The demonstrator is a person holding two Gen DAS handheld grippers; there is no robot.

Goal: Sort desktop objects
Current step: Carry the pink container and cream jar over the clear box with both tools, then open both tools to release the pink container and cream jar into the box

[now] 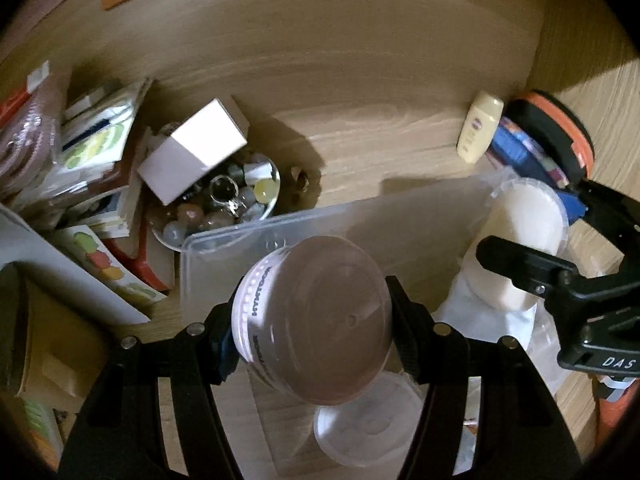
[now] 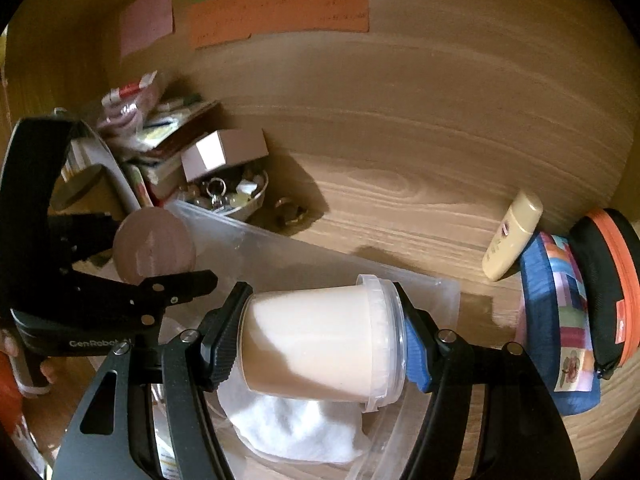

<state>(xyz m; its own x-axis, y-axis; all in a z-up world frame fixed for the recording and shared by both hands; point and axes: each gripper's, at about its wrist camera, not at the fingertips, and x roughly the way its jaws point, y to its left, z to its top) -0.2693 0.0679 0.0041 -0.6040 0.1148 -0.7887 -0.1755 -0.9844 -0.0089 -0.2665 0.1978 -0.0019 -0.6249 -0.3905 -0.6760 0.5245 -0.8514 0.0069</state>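
Note:
My left gripper (image 1: 314, 316) is shut on a round clear jar (image 1: 320, 344) with a white printed band, tilted on its side above a clear plastic box (image 1: 280, 220). In the right wrist view the same jar (image 2: 154, 244) shows at the left, between the left gripper's fingers (image 2: 192, 280). My right gripper (image 2: 324, 320) is shut on a clear tub of cream-coloured stuff (image 2: 312, 352), held sideways by its base and lid over the box (image 2: 320, 248). The tub (image 1: 524, 220) appears again at the right of the left wrist view. A white cloth (image 2: 296, 432) and a clear lid (image 1: 368, 424) lie in the box.
A bowl of marbles (image 1: 224, 200) with a white carton (image 1: 192, 152) on top stands behind the box, beside stacked books (image 1: 100, 152). To the right lie a cream bottle (image 2: 512, 236), a blue patchwork pouch (image 2: 560, 320) and a black-and-orange case (image 2: 612, 280). Paper notes (image 2: 280, 4) hang on the wooden back wall.

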